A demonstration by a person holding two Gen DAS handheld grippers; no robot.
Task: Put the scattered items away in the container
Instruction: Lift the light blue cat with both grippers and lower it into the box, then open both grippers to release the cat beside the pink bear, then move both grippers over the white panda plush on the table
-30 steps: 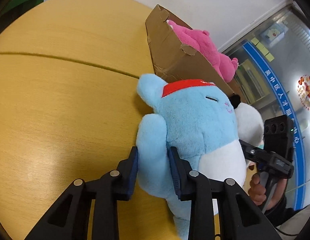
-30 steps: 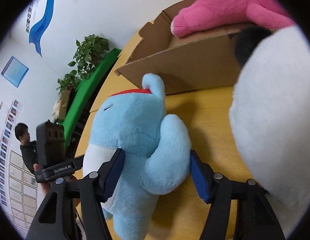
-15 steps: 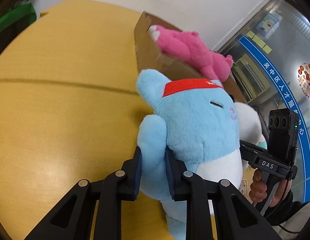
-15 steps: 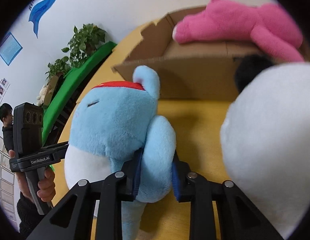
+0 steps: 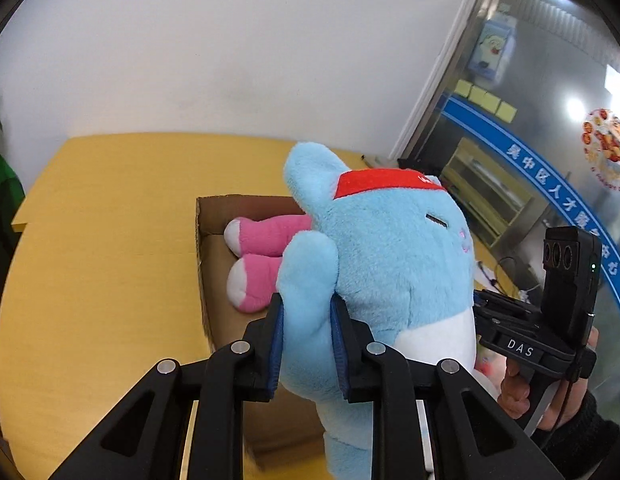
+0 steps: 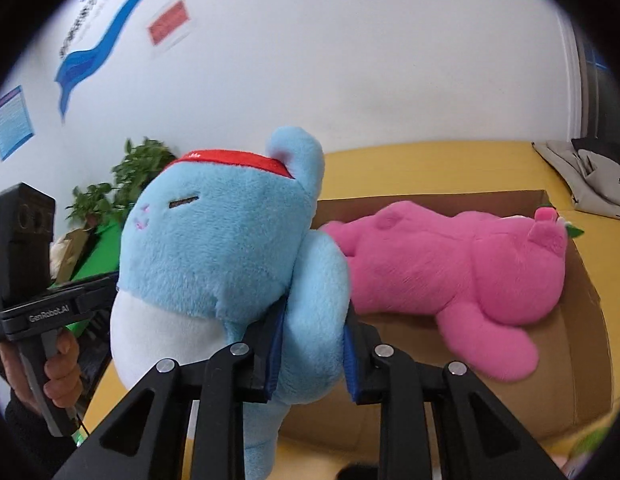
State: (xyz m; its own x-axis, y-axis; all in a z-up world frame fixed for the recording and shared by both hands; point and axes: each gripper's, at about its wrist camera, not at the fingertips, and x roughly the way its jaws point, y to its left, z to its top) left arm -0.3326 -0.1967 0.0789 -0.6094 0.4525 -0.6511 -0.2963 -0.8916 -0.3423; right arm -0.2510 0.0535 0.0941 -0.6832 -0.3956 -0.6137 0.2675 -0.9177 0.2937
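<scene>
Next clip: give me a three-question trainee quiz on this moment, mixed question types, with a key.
1. True or false: the left hand-held gripper and the right hand-held gripper each clamp an arm of the blue plush.
2. Multiple choice: where is the pink plush? A) on the table beside the box B) lying in the cardboard box C) held by a gripper.
3. Fill in: the band on the blue plush's head is ____.

Key: 1 true; 2 B; 3 red.
</scene>
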